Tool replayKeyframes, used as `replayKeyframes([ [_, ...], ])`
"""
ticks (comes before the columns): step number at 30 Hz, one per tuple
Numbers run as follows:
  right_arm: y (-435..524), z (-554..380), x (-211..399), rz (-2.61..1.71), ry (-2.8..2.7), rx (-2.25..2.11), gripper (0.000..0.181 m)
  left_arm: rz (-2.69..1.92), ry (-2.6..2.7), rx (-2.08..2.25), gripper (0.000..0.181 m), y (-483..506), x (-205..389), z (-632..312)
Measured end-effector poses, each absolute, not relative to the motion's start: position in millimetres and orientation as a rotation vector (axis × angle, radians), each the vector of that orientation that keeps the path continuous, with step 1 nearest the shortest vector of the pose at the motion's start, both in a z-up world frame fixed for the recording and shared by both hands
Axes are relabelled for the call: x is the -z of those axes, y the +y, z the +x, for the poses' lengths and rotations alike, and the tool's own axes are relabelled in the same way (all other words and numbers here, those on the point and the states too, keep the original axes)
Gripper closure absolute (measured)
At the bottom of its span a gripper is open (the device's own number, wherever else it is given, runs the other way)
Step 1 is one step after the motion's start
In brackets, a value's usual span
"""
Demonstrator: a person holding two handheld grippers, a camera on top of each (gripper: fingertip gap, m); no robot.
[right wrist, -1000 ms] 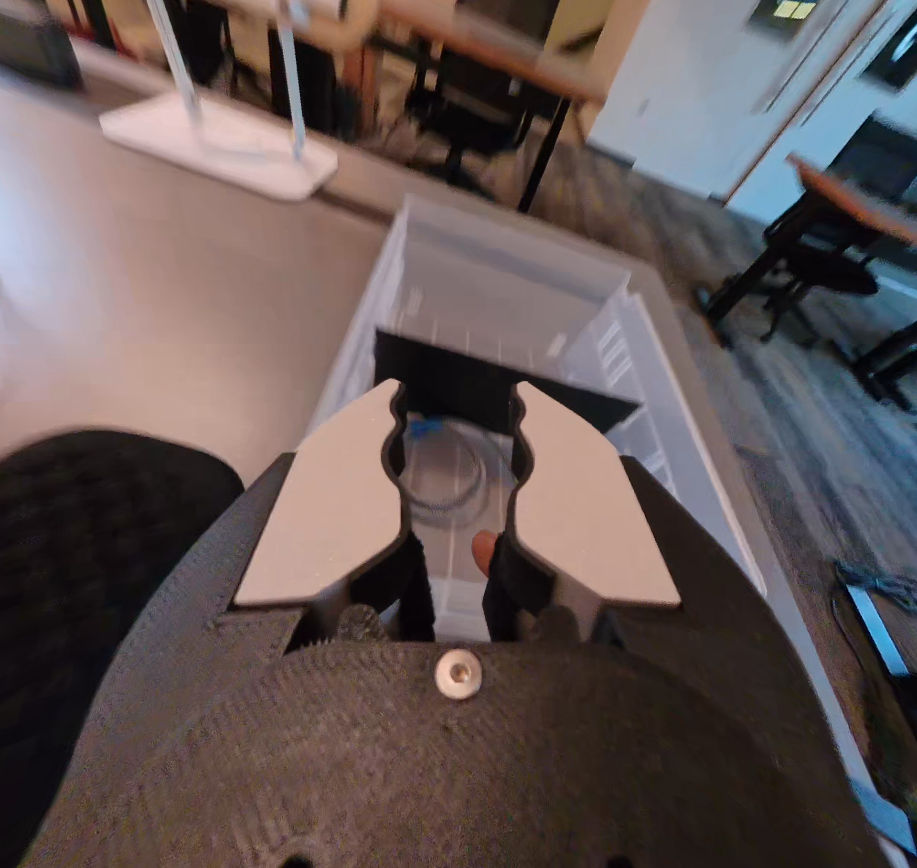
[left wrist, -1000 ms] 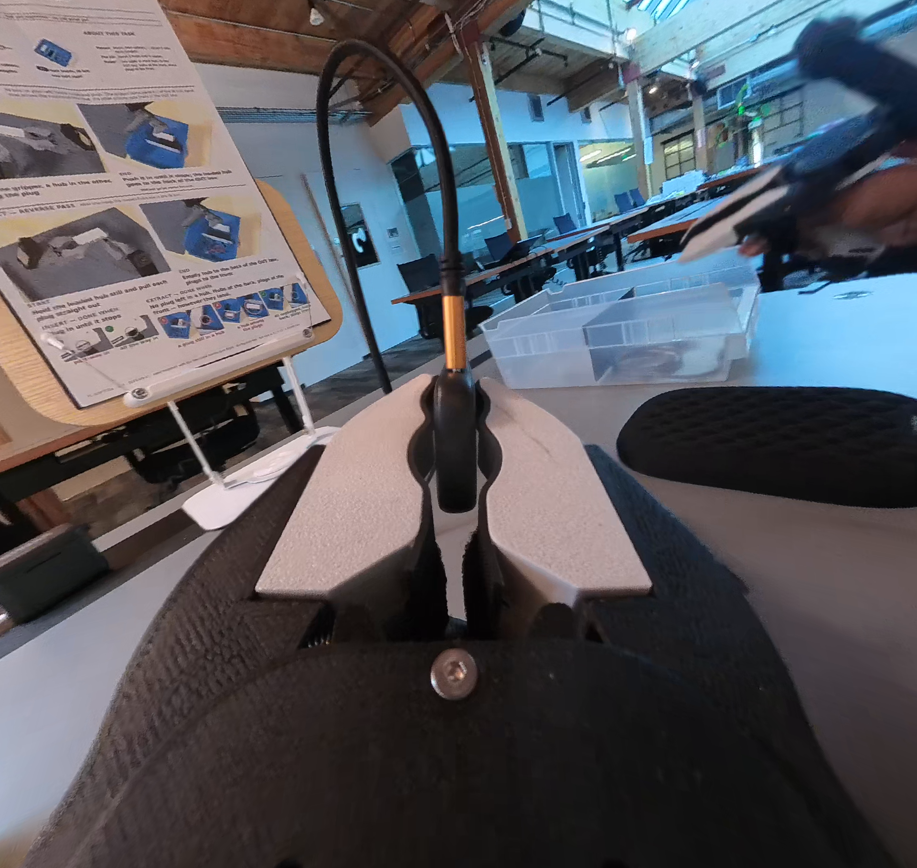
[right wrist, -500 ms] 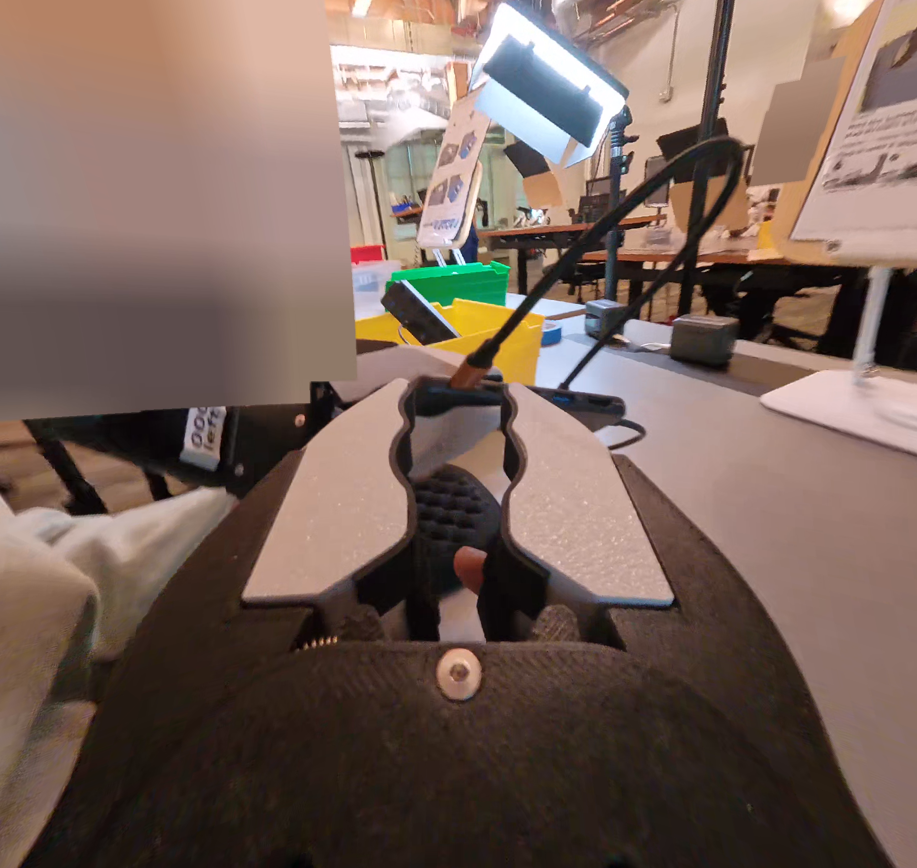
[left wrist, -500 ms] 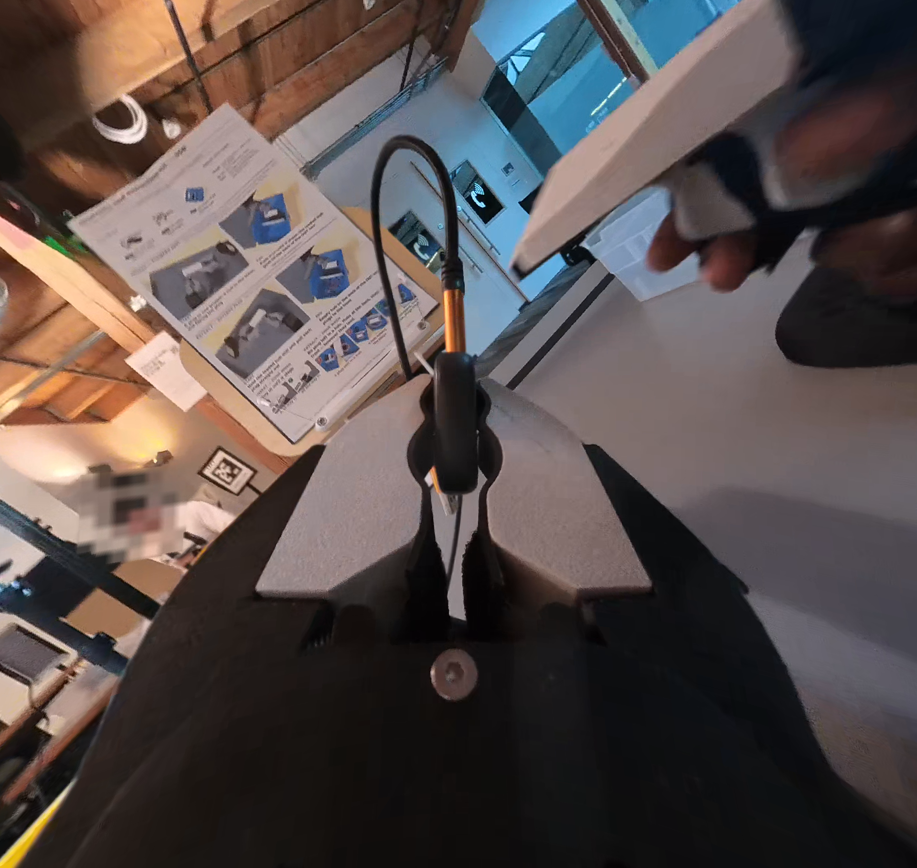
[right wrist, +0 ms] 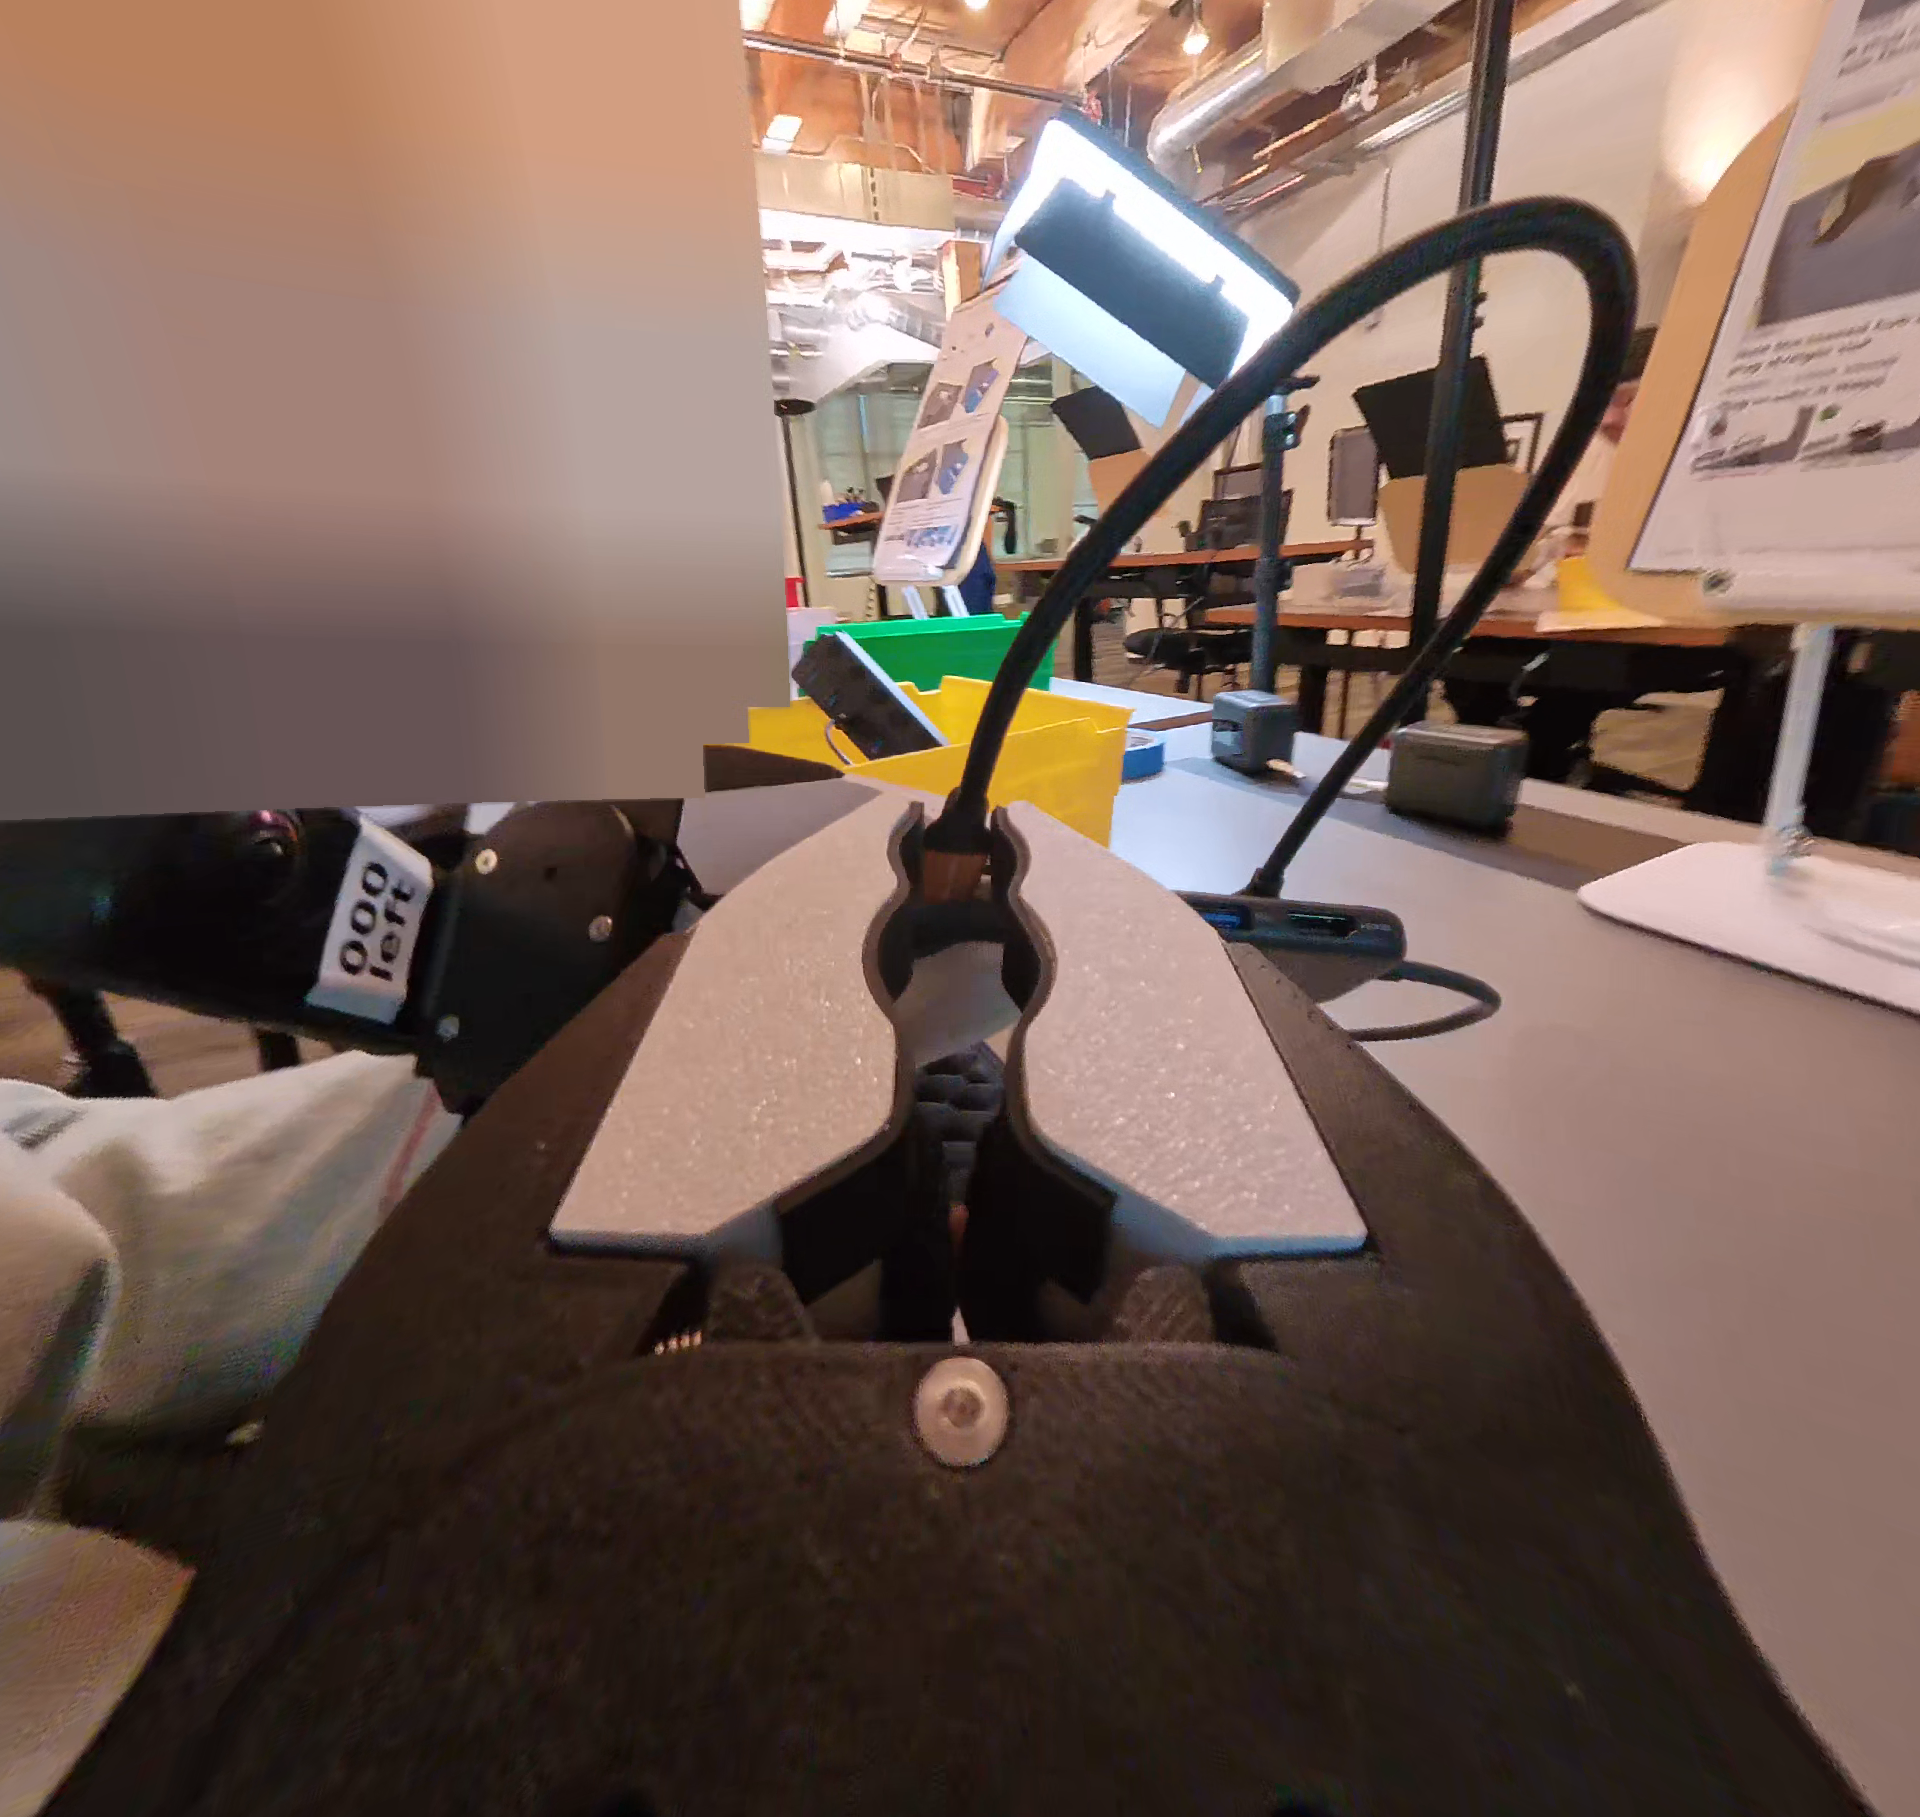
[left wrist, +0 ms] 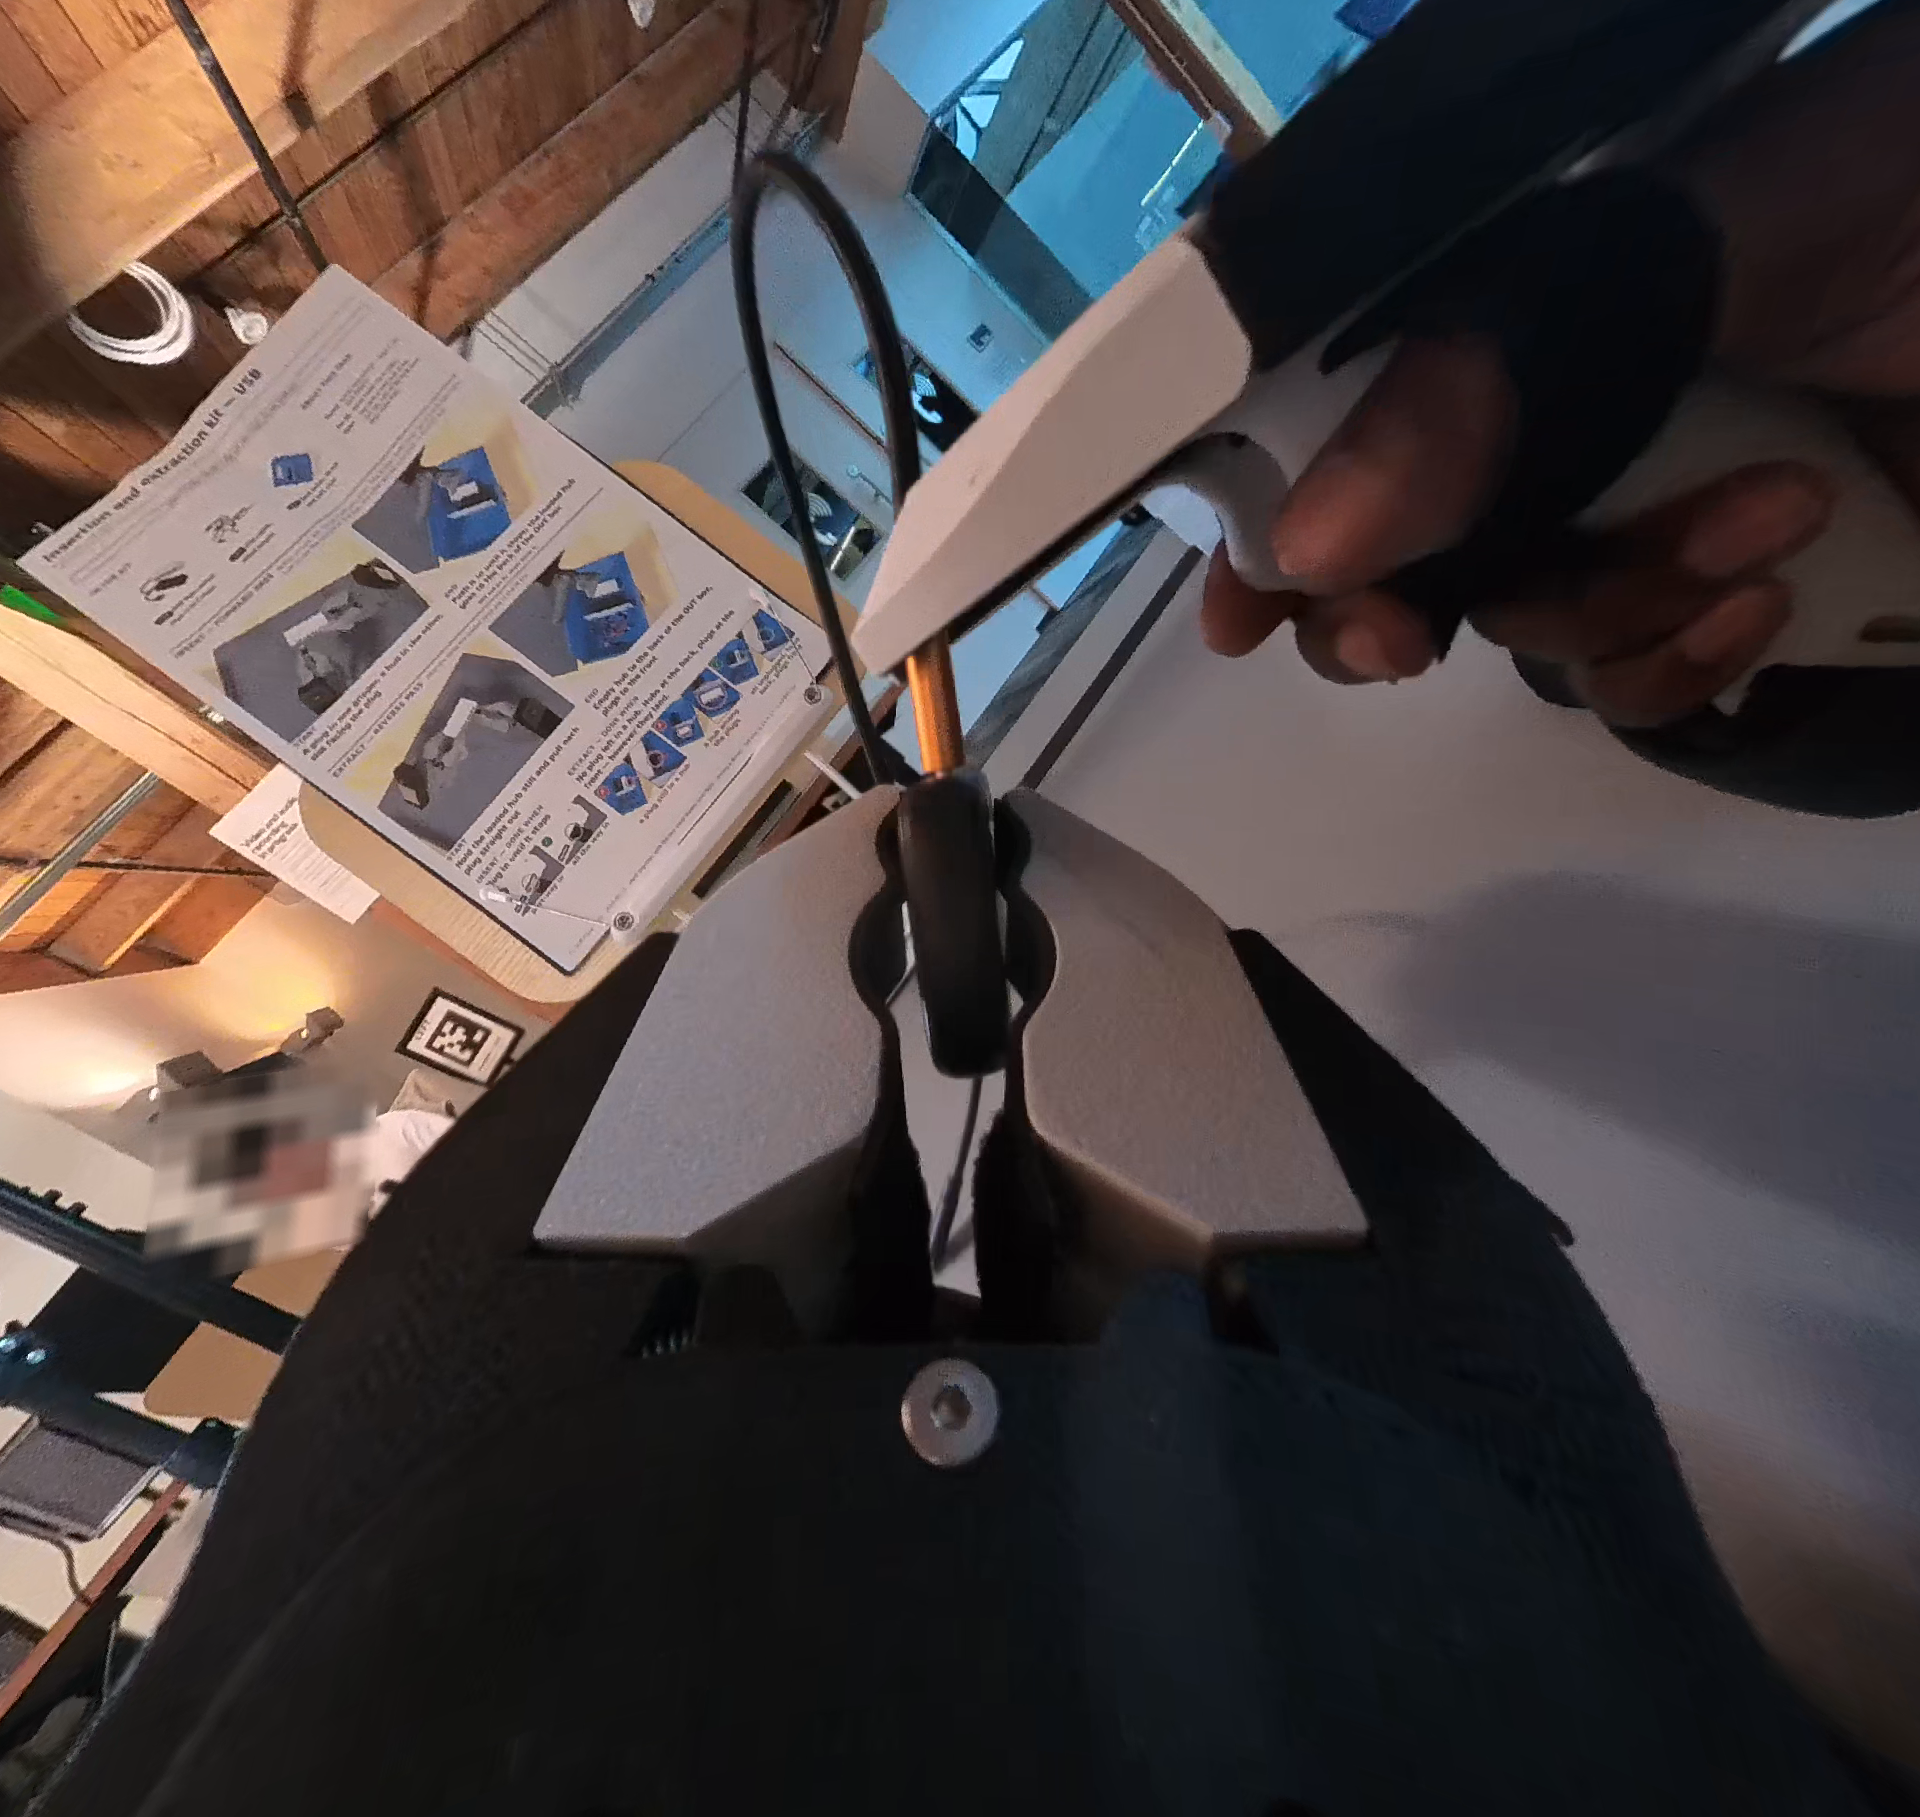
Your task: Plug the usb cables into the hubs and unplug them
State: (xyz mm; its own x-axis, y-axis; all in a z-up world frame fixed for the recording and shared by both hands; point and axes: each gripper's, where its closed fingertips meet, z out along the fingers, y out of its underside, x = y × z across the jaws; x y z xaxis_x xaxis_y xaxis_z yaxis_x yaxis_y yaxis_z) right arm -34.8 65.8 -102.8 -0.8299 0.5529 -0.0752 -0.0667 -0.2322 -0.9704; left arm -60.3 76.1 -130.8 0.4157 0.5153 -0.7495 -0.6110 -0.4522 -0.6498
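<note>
The left gripper [left wrist: 954,920] is pinching a black plug [left wrist: 956,936] tightly between its fingers. The right gripper [right wrist: 956,894] is closing on the copper collar [left wrist: 932,707] just above this plug. From there the black cable [right wrist: 1351,281] is arching up and coming down to a dark hub [right wrist: 1304,936], which is lying on the grey table [right wrist: 1621,1196] beyond the right gripper's tip. Only the right wrist view is showing the hub, the yellow bin [right wrist: 1029,765] and the lamp panel [right wrist: 1138,302]; the left wrist view is showing an instruction sheet [left wrist: 457,614] and wooden ceiling beams [left wrist: 343,105].
</note>
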Motion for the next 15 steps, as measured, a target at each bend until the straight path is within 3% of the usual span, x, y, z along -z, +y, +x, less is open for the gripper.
replayKeyframes([
  [5, 67, -29, 99, -0.484, -1.609, -1.978, 0.17, -1.564, 0.071, -1.23, 0.169, 78, 128, -57],
  [10, 75, -31, 94, -0.632, -1.629, -2.194, 0.17, -1.515, 0.106, -1.239, 0.169, 79, 121, -49],
  [15, 72, -24, 92, -0.476, -1.64, -1.984, 0.17, -1.516, 0.089, -1.194, 0.169, 81, 121, -49],
])
